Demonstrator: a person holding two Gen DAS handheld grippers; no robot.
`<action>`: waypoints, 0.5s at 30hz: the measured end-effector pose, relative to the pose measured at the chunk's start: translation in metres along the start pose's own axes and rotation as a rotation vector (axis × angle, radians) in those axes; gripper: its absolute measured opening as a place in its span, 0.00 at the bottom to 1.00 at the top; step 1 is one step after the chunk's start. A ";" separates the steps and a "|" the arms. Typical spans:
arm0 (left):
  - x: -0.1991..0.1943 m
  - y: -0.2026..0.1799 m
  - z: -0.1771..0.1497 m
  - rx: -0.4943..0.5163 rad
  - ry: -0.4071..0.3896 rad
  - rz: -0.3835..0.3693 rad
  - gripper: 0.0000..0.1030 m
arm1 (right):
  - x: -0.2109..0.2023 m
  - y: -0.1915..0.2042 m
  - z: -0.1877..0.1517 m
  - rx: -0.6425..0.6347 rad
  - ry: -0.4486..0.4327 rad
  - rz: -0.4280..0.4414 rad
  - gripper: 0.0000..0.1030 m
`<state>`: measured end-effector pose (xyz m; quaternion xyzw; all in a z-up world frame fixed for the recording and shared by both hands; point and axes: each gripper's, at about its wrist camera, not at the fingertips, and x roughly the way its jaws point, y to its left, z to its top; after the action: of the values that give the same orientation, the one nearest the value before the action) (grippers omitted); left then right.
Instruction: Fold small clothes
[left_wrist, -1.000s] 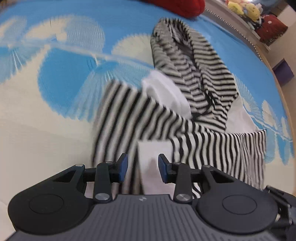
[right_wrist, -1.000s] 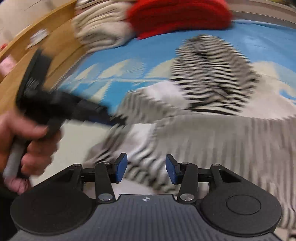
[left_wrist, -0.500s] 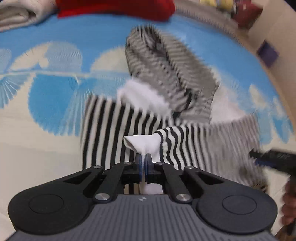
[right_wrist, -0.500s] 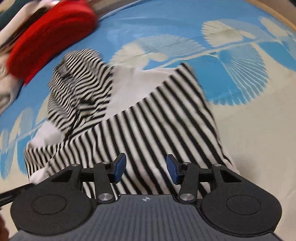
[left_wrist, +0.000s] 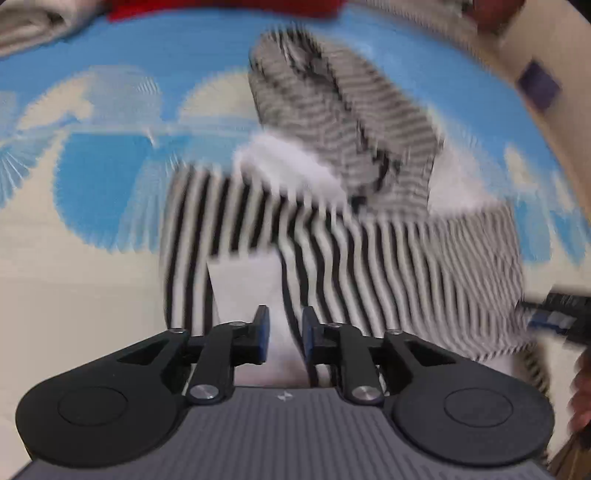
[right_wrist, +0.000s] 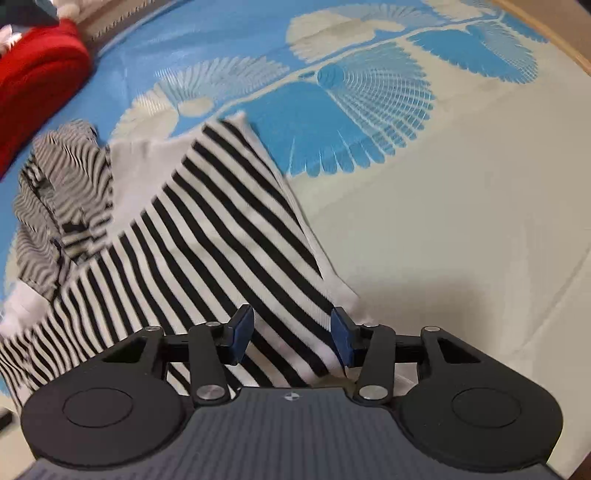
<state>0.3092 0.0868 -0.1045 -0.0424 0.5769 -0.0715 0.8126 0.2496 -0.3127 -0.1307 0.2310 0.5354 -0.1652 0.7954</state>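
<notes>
Flanking striped garment (right_wrist: 207, 236) — red cushion (right_wrist: 33, 85)

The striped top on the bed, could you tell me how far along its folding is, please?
Done: little; the striped top lies spread, its hood bunched. In hand: nothing; the left tongs and right tongs are open at its near edge. Left: grip that edge and make all the folds.

Striped garment (right_wrist: 207, 236) showing as soft knit cloth, black and white, matt. Bed cover (right_wrist: 443, 206) looking like woven fabric, blue and cream, faint ribbed texture. Red item (right_wrist: 33, 85) appearing plush, fuzzy. Right gripper (right_wrist: 291, 336) and left gripper (left_wrist: 284, 332) showing matt black plastic, blue pads (right_wrist: 242, 332), shiny metal pivot screws.
</notes>
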 end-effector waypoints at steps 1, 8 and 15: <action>0.011 -0.002 -0.003 0.019 0.044 0.032 0.30 | 0.001 0.002 0.000 -0.019 0.007 0.006 0.48; 0.003 -0.009 0.000 0.006 -0.040 0.025 0.34 | -0.010 0.008 0.003 -0.076 -0.044 0.037 0.50; 0.020 -0.016 -0.001 0.022 0.026 0.088 0.40 | -0.005 0.005 0.004 -0.101 0.008 0.039 0.59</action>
<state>0.3139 0.0680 -0.1213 -0.0072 0.5879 -0.0425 0.8078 0.2531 -0.3106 -0.1243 0.2015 0.5416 -0.1213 0.8070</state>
